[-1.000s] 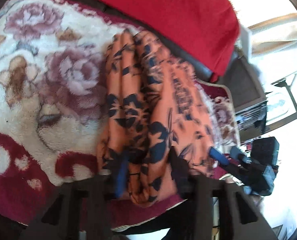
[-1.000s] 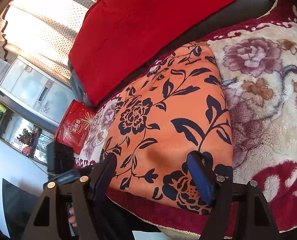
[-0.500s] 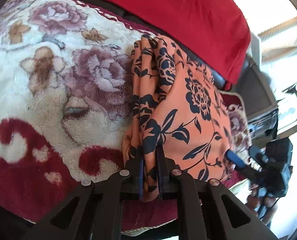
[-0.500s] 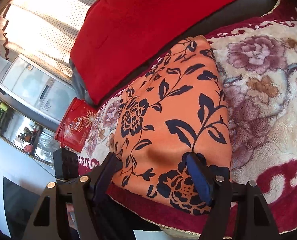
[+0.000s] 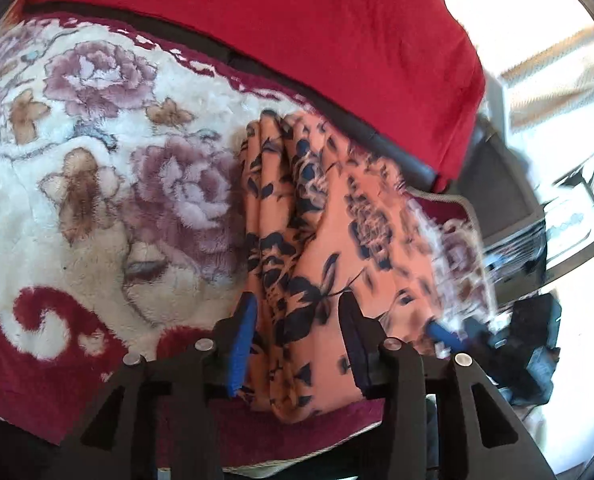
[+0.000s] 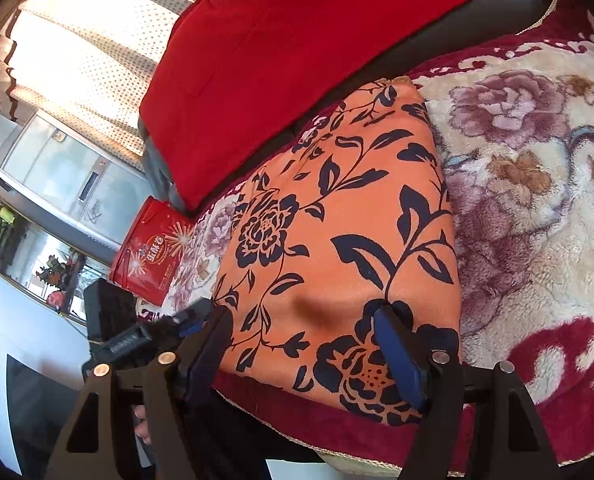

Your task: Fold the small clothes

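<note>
red cushion [image 6: 297, 52], red tin [image 6: 151, 256], curtain [image 6: 85, 60]

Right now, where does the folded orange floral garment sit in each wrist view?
Left wrist: orange floral garment right of centre, its near edge between the left gripper as the jaws open.
Right wrist: centre, flat on the floral blanket, near edge between the open right gripper.
Shared landmark: red cushion behind it, across the top of both.

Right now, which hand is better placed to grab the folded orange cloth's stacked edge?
Left. The left tongs straddle the orange cloth's layered edge, jaws opening; the right tongs hover over its flat top.
</note>
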Tool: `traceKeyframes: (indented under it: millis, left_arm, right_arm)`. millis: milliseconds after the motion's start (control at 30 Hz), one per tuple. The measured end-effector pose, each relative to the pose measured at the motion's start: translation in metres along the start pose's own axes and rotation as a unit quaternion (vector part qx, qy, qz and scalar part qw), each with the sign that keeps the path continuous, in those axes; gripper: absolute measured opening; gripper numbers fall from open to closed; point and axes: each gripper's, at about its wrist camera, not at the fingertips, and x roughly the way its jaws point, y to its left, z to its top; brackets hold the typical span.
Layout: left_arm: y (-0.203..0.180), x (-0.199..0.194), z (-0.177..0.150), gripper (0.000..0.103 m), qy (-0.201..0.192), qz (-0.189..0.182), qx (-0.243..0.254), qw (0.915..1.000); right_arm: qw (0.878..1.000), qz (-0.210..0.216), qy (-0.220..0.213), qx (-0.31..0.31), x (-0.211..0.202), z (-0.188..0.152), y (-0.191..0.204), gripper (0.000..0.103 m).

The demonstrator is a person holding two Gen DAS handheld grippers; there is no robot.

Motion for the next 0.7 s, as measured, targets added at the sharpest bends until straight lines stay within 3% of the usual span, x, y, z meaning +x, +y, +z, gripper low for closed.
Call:
traceKeyframes:
  millis: [33,167,267,300,400,500,700]
  left_arm:
    - [0.001,0.006,-0.004,0.008,0.008,0.013,0.003,0.9999]
    - [0.017,0.01,-0.019,0.009,0.007,0.021,-0.026,0.9994]
    - [0.011,0.001,-0.014,0.01,0.002,0.013,-0.019,0.9997]
    - [0.008,-0.004,-0.008,0.019,-0.001,0.004,-0.019,0.9998]
    - [-0.002,-0.017,0.015,0.057,-0.032,-0.01,-0.011,0.9994]
    - [-0.009,-0.017,0.052,0.061,-0.061,-0.012,0.007,0.998]
    - [-0.009,0.036,0.107,0.059,-0.016,-0.021,-0.008,0.9996]
  right_arm:
    - [1.0,-0.001,-0.001,0.001,0.0,-0.001,0.001,0.076]
    - [1.0,0.001,0.004,-0.003,0.001,-0.001,0.002,0.076]
    - [1.0,-0.002,0.004,-0.005,-0.001,0.001,0.0,0.076]
    - [1.0,-0.002,0.003,-0.005,-0.002,0.002,0.0,0.076]
    - [1.0,-0.001,-0.003,-0.002,-0.005,0.002,0.001,0.077]
    - [1.0,0.0,-0.006,-0.001,-0.006,0.001,0.001,0.078]
    - [1.0,0.006,-0.007,0.002,-0.005,0.001,0.0,0.078]
